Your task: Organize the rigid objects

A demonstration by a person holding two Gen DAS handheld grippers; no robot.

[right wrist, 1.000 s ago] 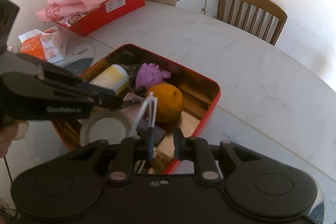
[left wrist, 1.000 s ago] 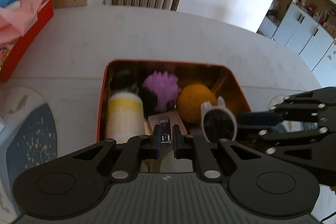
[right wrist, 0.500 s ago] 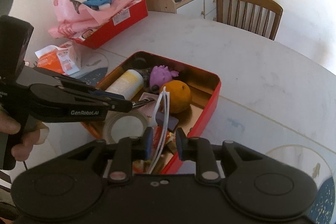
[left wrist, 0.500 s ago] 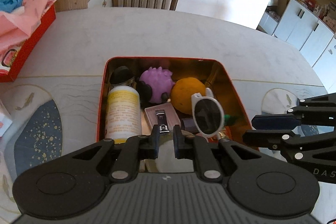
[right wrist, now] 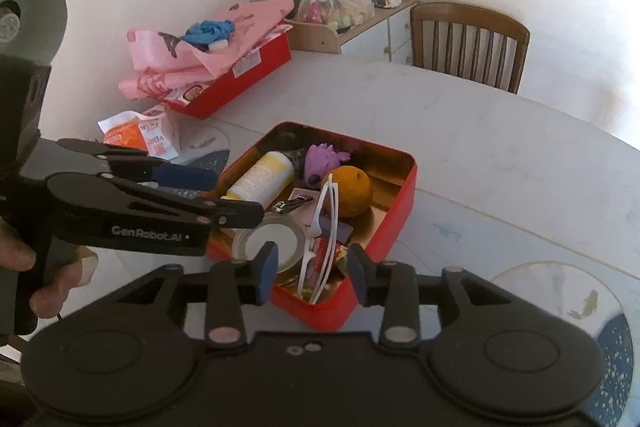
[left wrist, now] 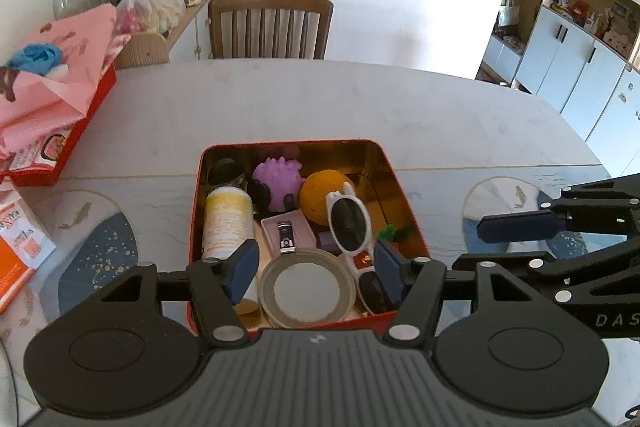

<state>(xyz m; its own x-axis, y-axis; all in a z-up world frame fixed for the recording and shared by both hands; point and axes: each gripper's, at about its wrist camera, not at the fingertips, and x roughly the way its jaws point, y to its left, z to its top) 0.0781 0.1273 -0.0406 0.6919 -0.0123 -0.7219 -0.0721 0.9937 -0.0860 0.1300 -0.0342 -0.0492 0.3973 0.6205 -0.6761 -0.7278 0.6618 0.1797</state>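
Both grippers opening over the red tin (left wrist: 394, 183), left gripper (left wrist: 316, 273) wide, right gripper (right wrist: 312, 273) half-wide, neither pressing anything; white sunglasses (left wrist: 352, 227) lie inside the tin at lower centre, just beyond both fingertips, long axis running away from the camera.

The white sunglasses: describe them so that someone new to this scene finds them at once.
On the pale table stands an open red tin with a gold inside. The white sunglasses lie in it toward its right side, propped against the orange. They alone have a white frame and dark oval lenses.
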